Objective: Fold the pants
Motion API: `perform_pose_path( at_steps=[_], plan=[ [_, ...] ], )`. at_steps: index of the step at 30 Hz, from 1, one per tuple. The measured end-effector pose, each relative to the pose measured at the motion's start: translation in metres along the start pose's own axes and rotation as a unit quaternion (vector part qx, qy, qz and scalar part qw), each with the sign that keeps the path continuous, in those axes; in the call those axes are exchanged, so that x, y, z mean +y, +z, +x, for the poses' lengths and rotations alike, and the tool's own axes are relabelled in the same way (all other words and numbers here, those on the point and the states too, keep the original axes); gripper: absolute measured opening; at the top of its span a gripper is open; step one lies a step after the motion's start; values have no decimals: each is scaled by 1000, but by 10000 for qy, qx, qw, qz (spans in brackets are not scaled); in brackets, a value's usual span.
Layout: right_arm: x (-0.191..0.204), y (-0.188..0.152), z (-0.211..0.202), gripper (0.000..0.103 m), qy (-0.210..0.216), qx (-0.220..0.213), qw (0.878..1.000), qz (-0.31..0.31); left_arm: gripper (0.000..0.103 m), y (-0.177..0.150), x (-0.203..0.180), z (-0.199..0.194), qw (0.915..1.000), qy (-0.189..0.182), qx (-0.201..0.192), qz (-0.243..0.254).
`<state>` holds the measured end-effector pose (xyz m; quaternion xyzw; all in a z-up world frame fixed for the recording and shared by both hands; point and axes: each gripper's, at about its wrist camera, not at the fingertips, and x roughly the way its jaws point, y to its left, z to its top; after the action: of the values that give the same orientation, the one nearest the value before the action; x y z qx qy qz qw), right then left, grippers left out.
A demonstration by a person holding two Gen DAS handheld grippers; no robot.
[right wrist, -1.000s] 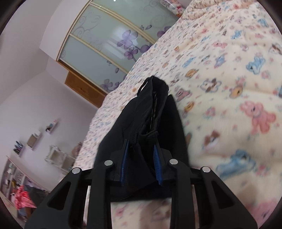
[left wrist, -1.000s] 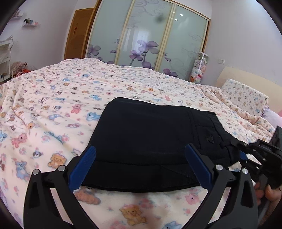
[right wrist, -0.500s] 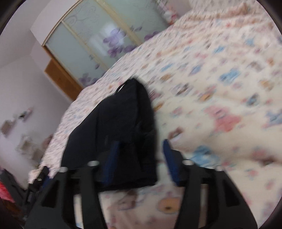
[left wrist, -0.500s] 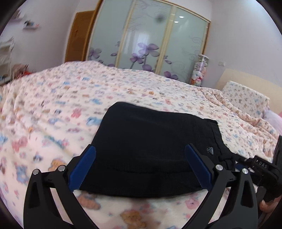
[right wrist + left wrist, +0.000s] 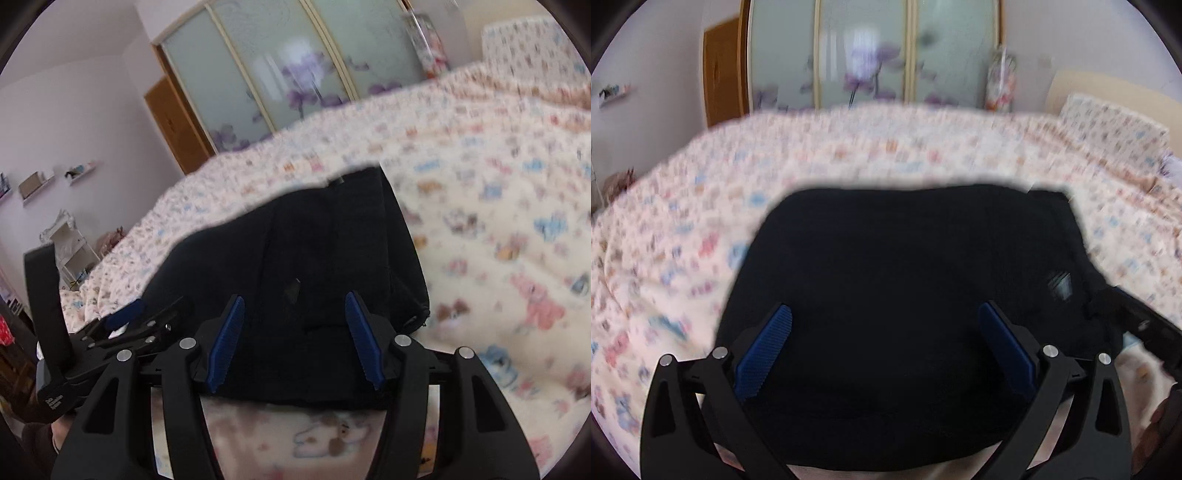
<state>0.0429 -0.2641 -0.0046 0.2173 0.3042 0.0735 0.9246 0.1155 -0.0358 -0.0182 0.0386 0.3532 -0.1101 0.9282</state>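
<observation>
Black pants (image 5: 886,266) lie folded into a flat rectangle on the bear-print blanket (image 5: 923,147). My left gripper (image 5: 884,308) hangs open over the near half of the pants, its blue pads wide apart with only flat cloth below them. The picture is too blurred to tell whether it touches. In the right wrist view the same pants (image 5: 314,240) fill the middle. My right gripper (image 5: 295,297) stands open above their near edge, nothing pinched between its pads. The left gripper's fingers (image 5: 125,315) show at the left, over the pants' left side.
The blanket spreads wide around the pants on every side. A pillow (image 5: 1108,125) lies at the far right by the headboard. Behind the bed stand a frosted wardrobe (image 5: 871,55) and a wooden door (image 5: 722,70). Wall shelves (image 5: 37,181) hang at the left.
My right gripper let go of the pants' bunched edge, opened and rolled level; that edge now lies flat. My left gripper slid forward over the pants, still open.
</observation>
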Motion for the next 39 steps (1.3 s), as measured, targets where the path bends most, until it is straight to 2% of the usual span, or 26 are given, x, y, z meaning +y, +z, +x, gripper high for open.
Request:
perform_pose_path(
  at_steps=[2, 4, 6, 8, 10, 13, 16, 20, 22, 26, 29, 35, 39],
  plan=[
    [-4, -1, 4, 59, 54, 83, 9999, 72, 101, -3, 2, 9, 9997, -41, 225, -8],
    [-4, 1, -2, 59, 113, 105, 9999, 76, 101, -3, 3, 8, 9998, -54, 187, -12],
    [-12, 10, -14, 59, 370, -41, 9985, 408, 101, -5, 4, 7, 9999, -59, 158, 11],
    [-26, 21, -19, 60, 342, -126, 9974, 624, 101, -6, 6, 7, 9998, -108, 136, -22],
    [-45, 35, -15, 64, 266, 5, 9957, 892, 101, -6, 6, 5, 9998, -121, 124, -29],
    [-79, 54, 3, 64, 527, 492, 9863, 1486, 101, -5, 7, 5, 9998, -139, 117, -42],
    [-100, 68, 23, 64, 790, 933, 9772, 1737, 101, -5, 7, 5, 9998, -172, 114, -67],
    [-103, 74, 46, 64, 717, 1468, 9732, 1618, 101, -5, 8, 6, 9998, -176, 116, -70],
    [-102, 74, 55, 64, 817, 1660, 9703, 1561, 101, -5, 7, 6, 9998, -176, 114, -72],
    [-88, 69, 63, 66, 1452, 1966, 9594, 1407, 101, -5, 7, 6, 9998, -174, 113, -71],
    [-77, 67, 71, 66, 1325, 2141, 9618, 1078, 101, -5, 7, 5, 9998, -176, 112, -72],
    [-82, 61, 75, 66, 1420, 2149, 9576, 1292, 101, -5, 7, 5, 9998, -172, 112, -71],
    [-84, 66, 73, 52, 1626, 2059, 9568, 1256, 101, -5, 8, 6, 9997, -178, 112, -84]
  ],
)
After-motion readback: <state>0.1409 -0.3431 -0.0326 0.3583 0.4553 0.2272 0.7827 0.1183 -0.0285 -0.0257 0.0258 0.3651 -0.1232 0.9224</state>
